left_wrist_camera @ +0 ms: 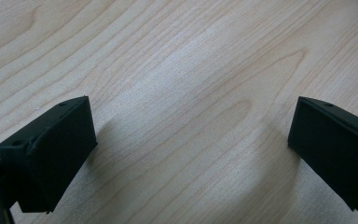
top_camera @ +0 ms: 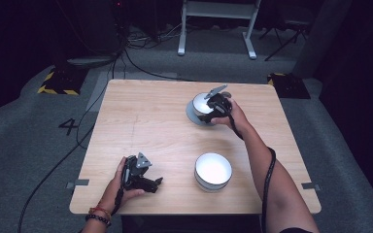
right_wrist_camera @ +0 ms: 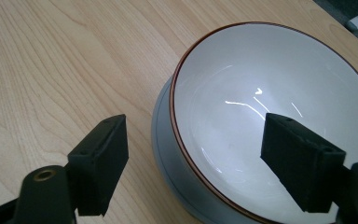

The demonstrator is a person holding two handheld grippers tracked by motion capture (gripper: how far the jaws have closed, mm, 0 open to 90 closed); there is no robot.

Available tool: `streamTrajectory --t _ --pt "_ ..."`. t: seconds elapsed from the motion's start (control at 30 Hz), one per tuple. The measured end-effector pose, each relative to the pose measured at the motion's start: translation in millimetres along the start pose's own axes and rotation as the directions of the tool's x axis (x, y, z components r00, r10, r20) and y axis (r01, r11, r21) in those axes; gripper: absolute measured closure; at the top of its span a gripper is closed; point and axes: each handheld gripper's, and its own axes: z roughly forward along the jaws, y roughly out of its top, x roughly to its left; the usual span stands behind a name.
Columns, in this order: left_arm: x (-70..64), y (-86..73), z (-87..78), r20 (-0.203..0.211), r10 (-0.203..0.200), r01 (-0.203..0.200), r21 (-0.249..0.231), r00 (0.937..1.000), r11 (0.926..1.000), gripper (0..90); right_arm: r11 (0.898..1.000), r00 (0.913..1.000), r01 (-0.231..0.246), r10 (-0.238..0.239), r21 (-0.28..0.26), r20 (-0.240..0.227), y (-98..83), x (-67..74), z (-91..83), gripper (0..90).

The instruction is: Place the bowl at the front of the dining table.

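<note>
bowl (right_wrist_camera: 279,126): white inside with a thin brown rim line, upright, glossy with light streaks on its inner wall
seat: the bowl sits on a grey plate (right_wrist_camera: 165,154), whose edge shows under the bowl's near-left side
plate look: pale grey, round, lying flat on the light wooden worktop (top_camera: 145,121)
place: far right part of the worktop in the high view, bowl (top_camera: 201,103) over plate (top_camera: 192,115)
contents: the bowl looks empty
rim: one side of the bowl's rim lies between the jaws of the right tool (right_wrist_camera: 196,154), which do not touch it
</note>
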Motion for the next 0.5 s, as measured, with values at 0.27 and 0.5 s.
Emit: streamTrajectory --t 0.27,0.5 --pt "0.0 0.0 -0.1 0.000 0.001 -0.001 0.001 1.0000 1.0000 1.0 1.000 0.9996 0.018 -0.018 -0.003 0.022 0.9 3.5 -8.1 22.8" --pt "0.2 0.1 -0.2 -0.002 0.004 -0.004 0.001 1.0000 1.0000 1.0 0.999 0.9990 0.034 -0.035 0.008 0.029 -1.2 4.5 -12.1 22.9"
